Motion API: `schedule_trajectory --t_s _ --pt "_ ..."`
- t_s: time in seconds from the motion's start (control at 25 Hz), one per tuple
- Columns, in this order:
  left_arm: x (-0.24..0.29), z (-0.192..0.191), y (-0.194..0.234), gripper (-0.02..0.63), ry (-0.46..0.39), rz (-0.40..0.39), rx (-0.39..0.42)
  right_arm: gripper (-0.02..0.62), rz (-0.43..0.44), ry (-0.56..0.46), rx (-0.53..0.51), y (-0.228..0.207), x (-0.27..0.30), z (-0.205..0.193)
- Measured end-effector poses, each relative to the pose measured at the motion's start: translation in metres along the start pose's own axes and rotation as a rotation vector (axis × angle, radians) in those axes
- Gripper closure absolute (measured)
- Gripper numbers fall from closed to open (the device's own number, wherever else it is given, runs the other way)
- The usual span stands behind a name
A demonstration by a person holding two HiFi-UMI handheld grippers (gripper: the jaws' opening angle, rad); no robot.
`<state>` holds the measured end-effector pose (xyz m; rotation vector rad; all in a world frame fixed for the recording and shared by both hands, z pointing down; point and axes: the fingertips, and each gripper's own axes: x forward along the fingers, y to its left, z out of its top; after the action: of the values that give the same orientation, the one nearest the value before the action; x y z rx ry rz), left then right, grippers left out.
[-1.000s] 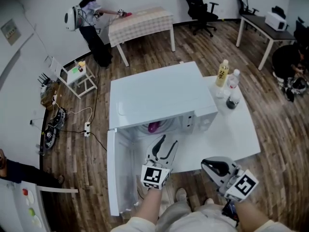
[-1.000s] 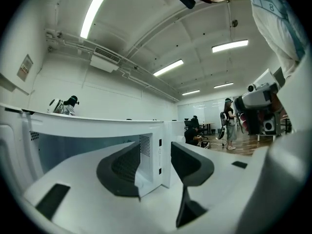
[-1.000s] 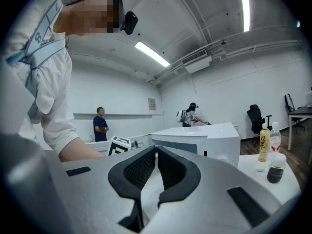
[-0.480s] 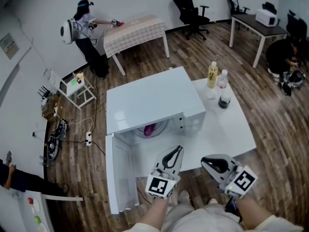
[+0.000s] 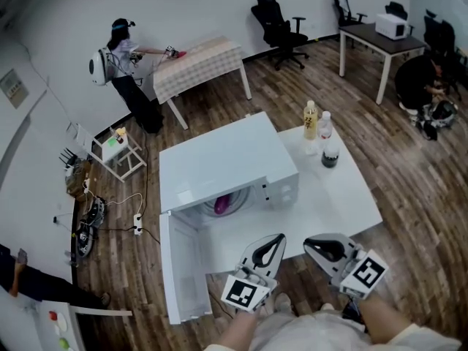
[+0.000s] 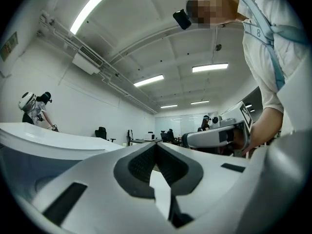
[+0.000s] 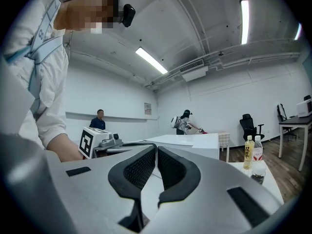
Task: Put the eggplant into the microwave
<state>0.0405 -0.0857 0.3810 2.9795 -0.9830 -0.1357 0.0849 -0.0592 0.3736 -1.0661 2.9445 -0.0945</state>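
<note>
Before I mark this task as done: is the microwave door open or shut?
Open. The door stands swung wide at the left side of the microwave, and the eggplant shows inside.

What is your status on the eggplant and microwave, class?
Grippers: left gripper just closed, empty; right gripper shut, empty. Purple eggplant inside microwave. Its door open, nothing blocking.

One eggplant [image 5: 221, 204] (purple), one open microwave [image 5: 219, 159], three bottles [image 5: 325, 125].
</note>
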Motion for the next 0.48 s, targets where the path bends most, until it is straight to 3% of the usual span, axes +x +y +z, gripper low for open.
schedule_trajectory --t_s 0.48 --pt "-0.007 0.017 -0.051 0.604 -0.003 -0.095 -0.013 0.561 0.003 0.026 -0.012 0.01 -0.021 0.002"
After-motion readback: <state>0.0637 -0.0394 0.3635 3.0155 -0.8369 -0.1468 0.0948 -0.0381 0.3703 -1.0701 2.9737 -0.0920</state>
